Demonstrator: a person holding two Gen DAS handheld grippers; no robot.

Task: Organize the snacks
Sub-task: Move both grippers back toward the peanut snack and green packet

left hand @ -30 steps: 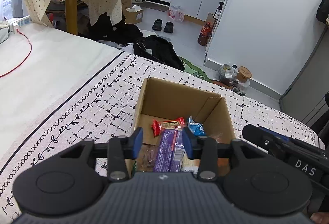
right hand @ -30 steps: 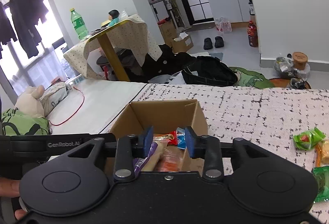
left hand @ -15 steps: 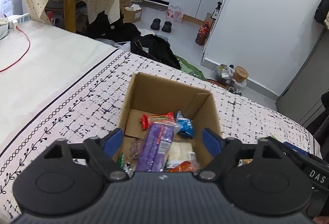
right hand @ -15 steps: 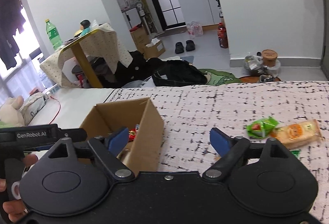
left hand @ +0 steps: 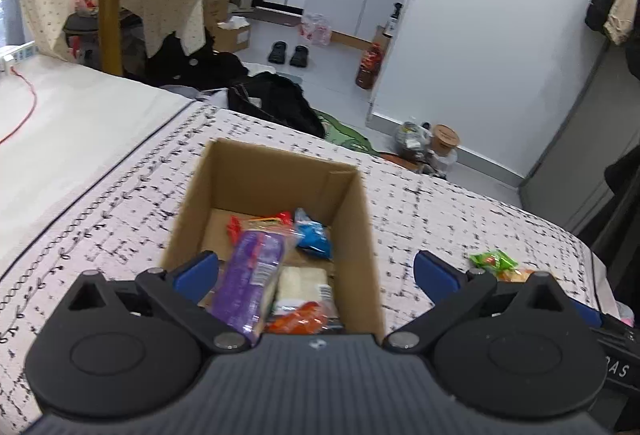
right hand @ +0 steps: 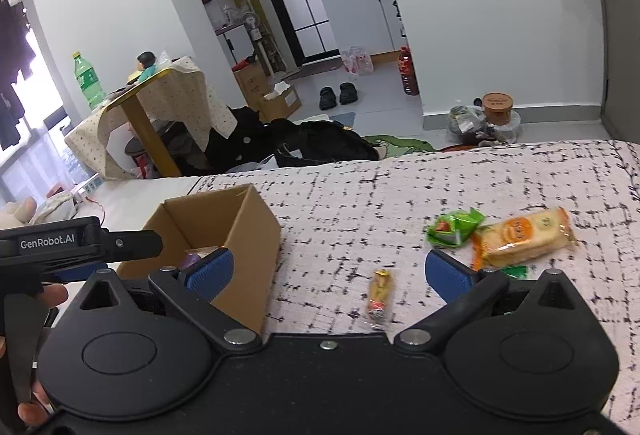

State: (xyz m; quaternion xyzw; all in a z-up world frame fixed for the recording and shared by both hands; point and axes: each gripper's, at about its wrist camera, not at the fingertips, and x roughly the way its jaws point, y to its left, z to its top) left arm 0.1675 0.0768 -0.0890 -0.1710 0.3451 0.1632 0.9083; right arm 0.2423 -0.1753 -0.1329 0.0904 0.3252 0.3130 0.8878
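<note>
Inside the square cardboard box, crinkly foil snack packets lie heaped.

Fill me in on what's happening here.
A person is sorting snacks into a box on the bed. Both tongs are open and hold nothing: the left tongs hang over the box, where several packets lie, and the right tongs face the loose ones, a small bar, a green packet and an orange packet.
</note>
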